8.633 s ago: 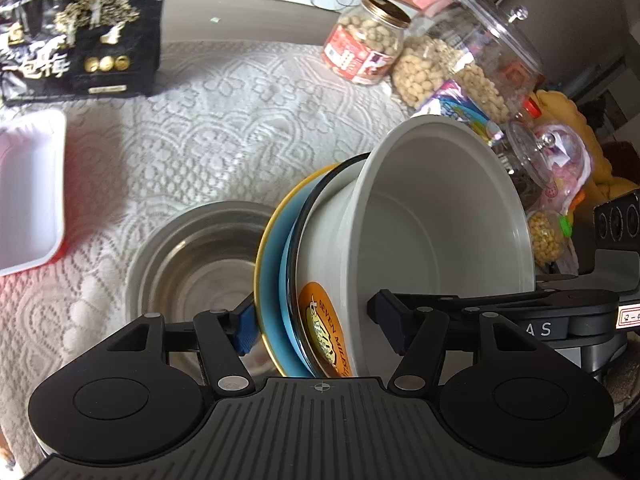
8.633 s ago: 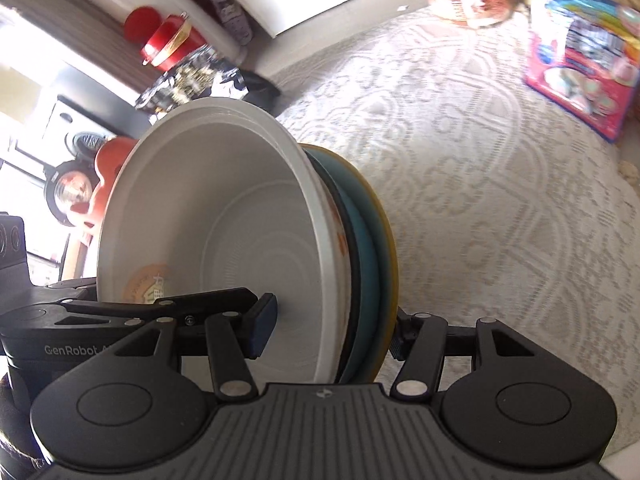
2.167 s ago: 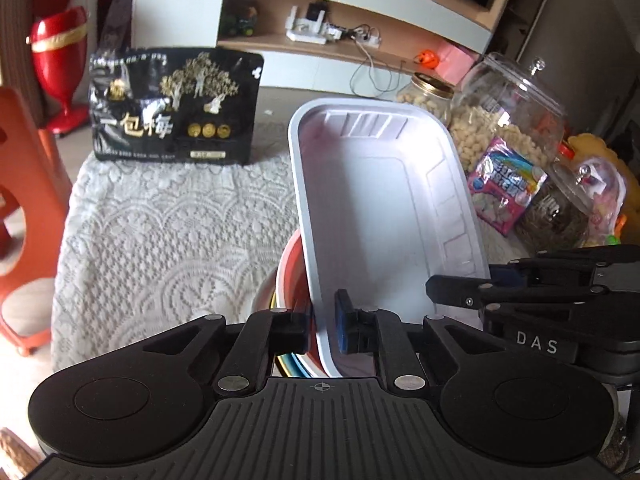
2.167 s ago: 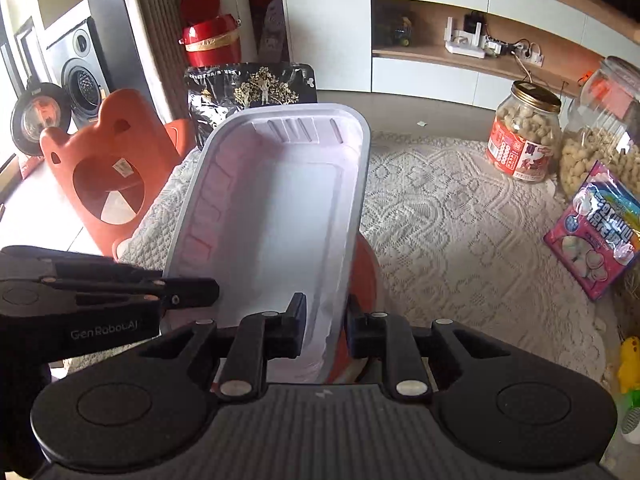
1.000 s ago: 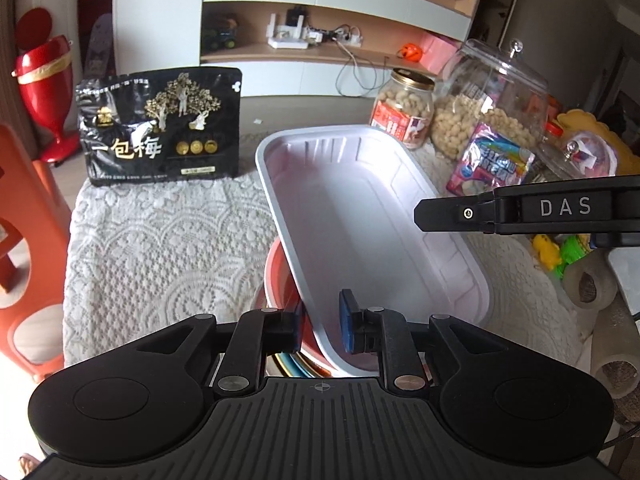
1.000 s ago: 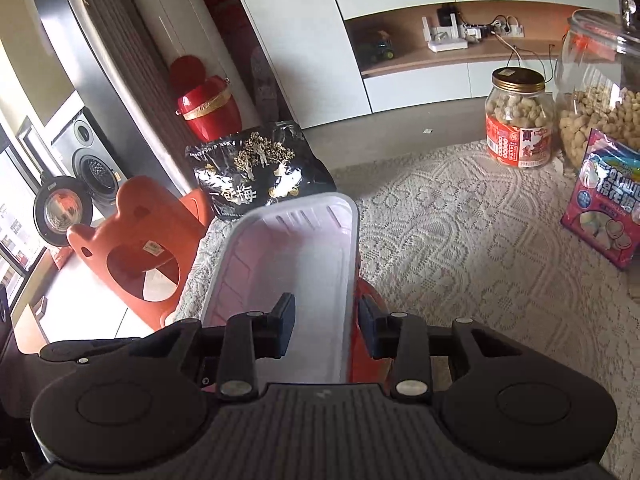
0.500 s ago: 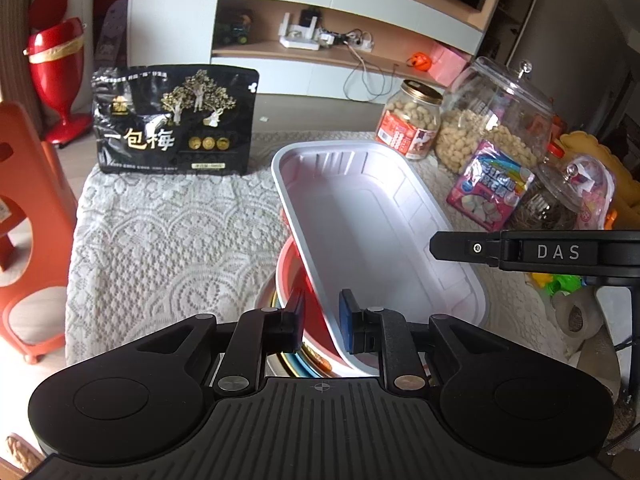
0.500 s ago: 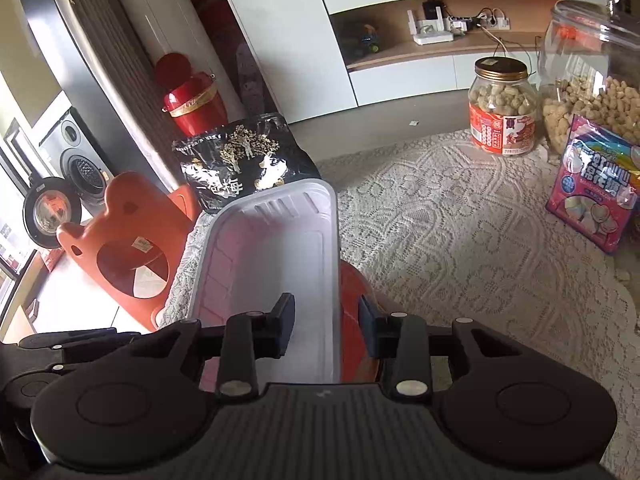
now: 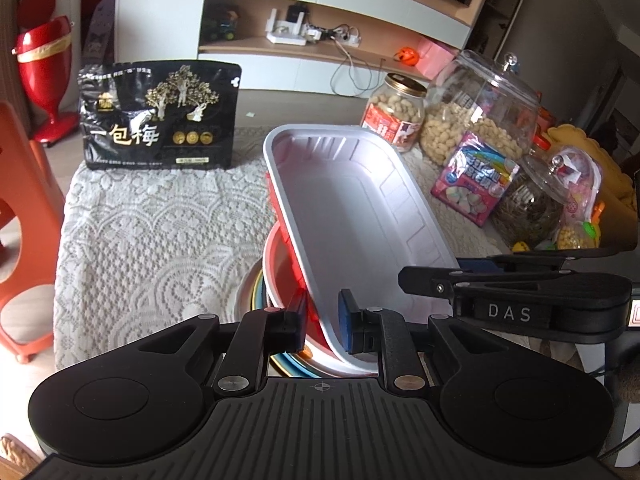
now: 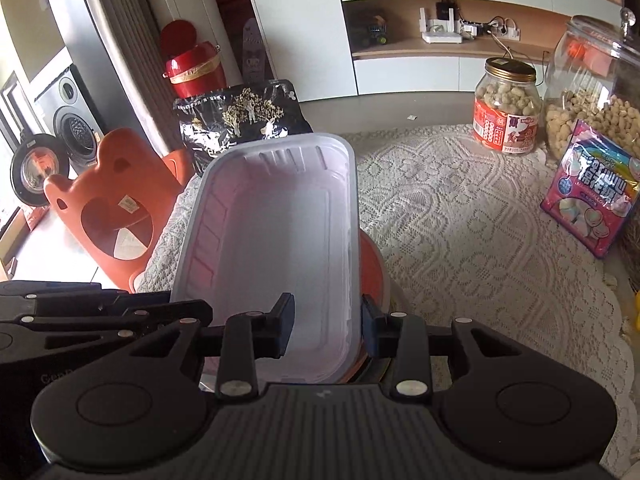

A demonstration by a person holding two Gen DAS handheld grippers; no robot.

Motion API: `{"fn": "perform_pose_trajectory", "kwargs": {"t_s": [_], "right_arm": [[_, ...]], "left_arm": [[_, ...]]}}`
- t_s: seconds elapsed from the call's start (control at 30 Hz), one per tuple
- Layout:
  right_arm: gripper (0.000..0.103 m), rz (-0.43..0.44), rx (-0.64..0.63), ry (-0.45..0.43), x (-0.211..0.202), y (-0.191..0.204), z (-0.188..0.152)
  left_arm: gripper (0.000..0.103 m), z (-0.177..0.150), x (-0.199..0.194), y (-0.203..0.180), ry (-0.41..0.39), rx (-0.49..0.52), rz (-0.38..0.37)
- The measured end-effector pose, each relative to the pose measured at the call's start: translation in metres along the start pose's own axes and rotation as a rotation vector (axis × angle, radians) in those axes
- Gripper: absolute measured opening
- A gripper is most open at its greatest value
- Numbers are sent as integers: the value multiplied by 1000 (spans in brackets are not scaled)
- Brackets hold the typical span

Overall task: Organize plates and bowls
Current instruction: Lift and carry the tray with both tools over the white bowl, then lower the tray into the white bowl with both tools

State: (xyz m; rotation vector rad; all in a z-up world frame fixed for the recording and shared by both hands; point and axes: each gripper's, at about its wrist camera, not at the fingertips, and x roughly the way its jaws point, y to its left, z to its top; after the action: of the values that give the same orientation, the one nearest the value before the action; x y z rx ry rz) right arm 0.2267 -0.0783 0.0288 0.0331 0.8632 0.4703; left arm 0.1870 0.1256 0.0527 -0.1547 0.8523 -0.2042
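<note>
As the white rectangular tray is tilting above a stack of bowls and plates on the lace-covered table, two hand-held grippers are flanking it at its near end; the left gripper is pinching the tray's left rim, one pad under the red outside wall and one inside, while the right gripper is straddling the right rim, and whether its pads are pressing the wall cannot be told; the tray's long axis is running away from both grippers, toward the far black snack bag, its far end raised and its near end low over the red bowl; both grippers are pointing steeply downward and look about equally near; the judgement is that lowering the far end level onto the stack is the move awaiting; jars of nuts are standing well apart at far right.
</note>
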Motion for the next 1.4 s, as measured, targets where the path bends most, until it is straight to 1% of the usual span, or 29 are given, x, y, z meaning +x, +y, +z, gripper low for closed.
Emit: {"fn": "perform_pose_trajectory", "kwargs": {"t_s": [0.1,0.23,0.3,0.37,0.47,0.57,0.73,0.77,0.83,0.9,0.97,1.03,1.1,1.13,1.17,1.2,1.23,1.3,1.37,1.4], "right_arm": [[34,-5,-6,12,0,1,-6],[34,12,-23,-25,-11,1,-14],[34,6,-43,-49,-18,2,-17],[34,0,-47,-70,-24,1,-19],[34,23,-15,-89,-31,-6,-21],[34,33,0,-96,-33,-13,-24],[34,35,40,-85,-27,-24,-30],[34,33,44,-82,-25,-24,-29],[34,31,47,-92,-24,-22,-21],[34,18,44,-139,-26,-18,-7],[34,9,58,-158,-25,-15,10],[34,5,98,-147,-18,-16,21],[34,15,121,-116,-7,-17,29],[34,23,125,-101,-2,-17,32],[34,33,125,-88,2,-16,34],[35,42,129,-89,2,-15,36],[37,37,130,-108,-2,-13,38],[37,49,98,-194,-19,-8,38],[37,66,54,-268,-34,-5,37],[37,76,43,-277,-37,-5,35]], "left_arm": [[19,-2,0,-1,5,11,13],[19,-8,-7,-7,-2,34,16],[19,-12,-13,-8,-16,35,23],[19,-15,-18,-7,-34,23,35],[19,-18,-24,-1,-61,-13,53],[19,-21,-25,4,-70,-47,59],[20,-26,-26,0,-69,-45,89],[18,-25,-25,-2,-67,-42,92],[18,-15,-25,-5,-76,-35,87],[18,-4,-26,-4,-108,-42,104],[18,7,-18,-1,-101,-48,124],[17,14,-8,2,-95,-56,113],[17,15,2,6,-106,-66,78],[17,16,7,8,-93,-70,62],[17,16,14,10,-58,-72,28],[19,15,16,12,-47,-81,-12],[19,15,14,13,-53,-92,-37],[19,18,-1,11,-105,-77,-59],[19,22,-21,5,-186,-23,-52],[19,23,-27,2,-209,0,-40]]}}
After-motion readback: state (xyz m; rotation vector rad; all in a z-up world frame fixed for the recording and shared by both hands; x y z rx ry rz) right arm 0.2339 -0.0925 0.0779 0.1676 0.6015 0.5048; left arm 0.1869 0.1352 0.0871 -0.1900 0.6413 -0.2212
